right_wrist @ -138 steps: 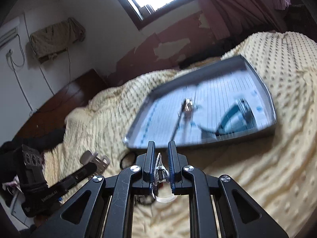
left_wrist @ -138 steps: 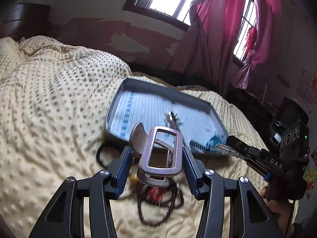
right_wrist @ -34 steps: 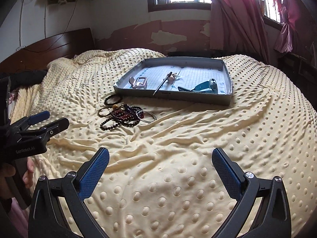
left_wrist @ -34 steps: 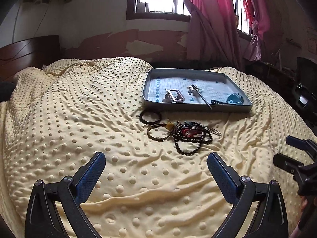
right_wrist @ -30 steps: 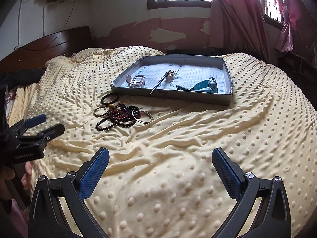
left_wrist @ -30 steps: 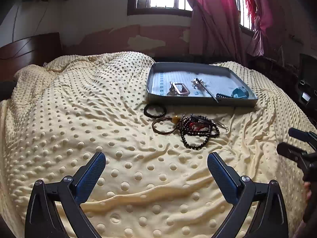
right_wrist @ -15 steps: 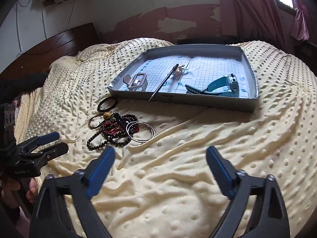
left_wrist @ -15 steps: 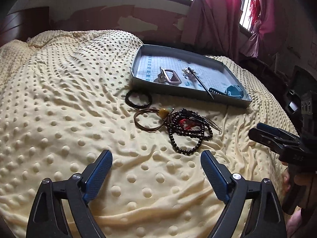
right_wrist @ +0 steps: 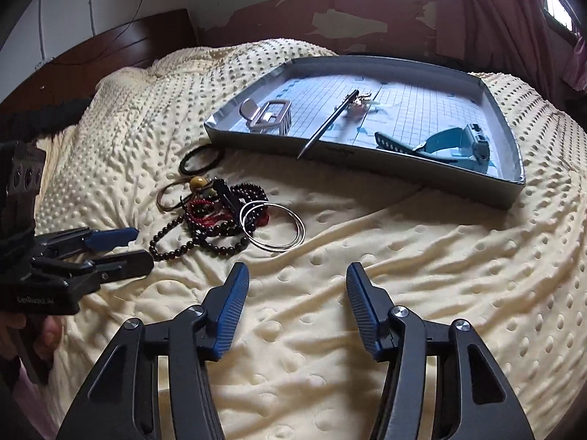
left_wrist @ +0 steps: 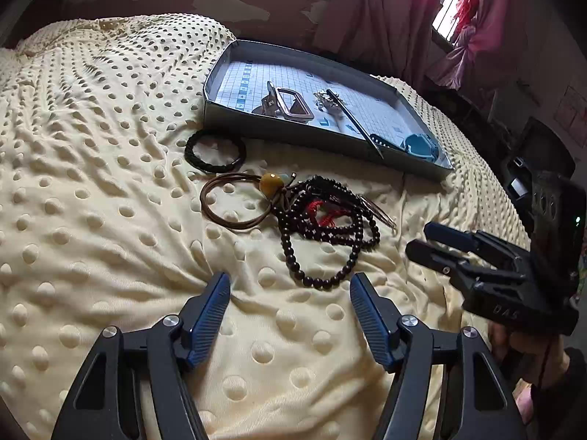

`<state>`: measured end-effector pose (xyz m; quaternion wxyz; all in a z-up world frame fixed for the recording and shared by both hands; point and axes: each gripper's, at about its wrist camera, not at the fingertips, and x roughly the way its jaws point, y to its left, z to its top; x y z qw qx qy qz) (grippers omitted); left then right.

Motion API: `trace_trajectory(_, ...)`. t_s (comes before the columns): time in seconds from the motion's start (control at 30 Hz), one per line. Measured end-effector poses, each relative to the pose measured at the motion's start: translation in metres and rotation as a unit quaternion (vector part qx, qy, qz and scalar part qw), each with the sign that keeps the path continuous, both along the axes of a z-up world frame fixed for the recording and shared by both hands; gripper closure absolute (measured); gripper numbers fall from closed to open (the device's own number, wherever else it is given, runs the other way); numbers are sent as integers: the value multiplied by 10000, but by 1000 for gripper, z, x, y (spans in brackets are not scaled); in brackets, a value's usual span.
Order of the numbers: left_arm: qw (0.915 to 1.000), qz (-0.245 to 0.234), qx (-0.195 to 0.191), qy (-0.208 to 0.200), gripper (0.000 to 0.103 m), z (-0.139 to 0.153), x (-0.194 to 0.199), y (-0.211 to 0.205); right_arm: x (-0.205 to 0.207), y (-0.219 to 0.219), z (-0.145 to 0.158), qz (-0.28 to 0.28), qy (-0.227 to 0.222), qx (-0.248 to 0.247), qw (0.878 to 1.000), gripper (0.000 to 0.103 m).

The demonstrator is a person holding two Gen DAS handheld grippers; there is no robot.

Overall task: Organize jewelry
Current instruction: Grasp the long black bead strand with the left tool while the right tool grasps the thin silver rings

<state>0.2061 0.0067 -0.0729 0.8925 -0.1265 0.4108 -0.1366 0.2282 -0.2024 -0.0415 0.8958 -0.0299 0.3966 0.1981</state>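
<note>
Lying on a dotted cream blanket (left_wrist: pixel 91 190), a heap of jewelry sits just in front of a grey tray (left_wrist: pixel 290 130). Left gripper (left_wrist: pixel 290 289): fingers spread apart, empty, low over the blanket just short of the dark bead necklace (left_wrist: pixel 323 234). Right gripper (right_wrist: pixel 297 278): fingers likewise apart and empty, near the two thin silver bangles (right_wrist: pixel 273 225). Heap, left wrist view: a black braided band (left_wrist: pixel 215 150) nearest the tray; a brown cord loop (left_wrist: pixel 234 203) carrying an amber bead (left_wrist: pixel 270 183); the necklace tangled over a red cord (left_wrist: pixel 326 214). Tray, right wrist view: a metal clip (right_wrist: pixel 269 115) at its left end, a long pin (right_wrist: pixel 328 123) with its tip resting over the front rim, and a teal watch (right_wrist: pixel 458 145) at the right end, all on a blue grid liner. A hand (left_wrist: pixel 513 344) holds the right gripper's handle.
</note>
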Motion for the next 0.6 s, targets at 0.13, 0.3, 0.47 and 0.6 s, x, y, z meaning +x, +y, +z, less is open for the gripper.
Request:
trace_trajectory(0.13,9999,2,-24,110,45,-4,9,-2,5,7,-3,42,-10,-146,9999,53)
trace_trajectory(0.3,9997,2,-93,241,54,-14,23,-3,9,13,-4,38,-62,-348,9994,53)
trace_trajectory(0.47,9992,55,-227,319,72,-16,22,2,13,23,-2,153,-246,-537,9981,53)
trace_trajectory(0.6,9981,253,-339,443,93,-19,23,10,14,34,3,318,-477,-713,9958,56)
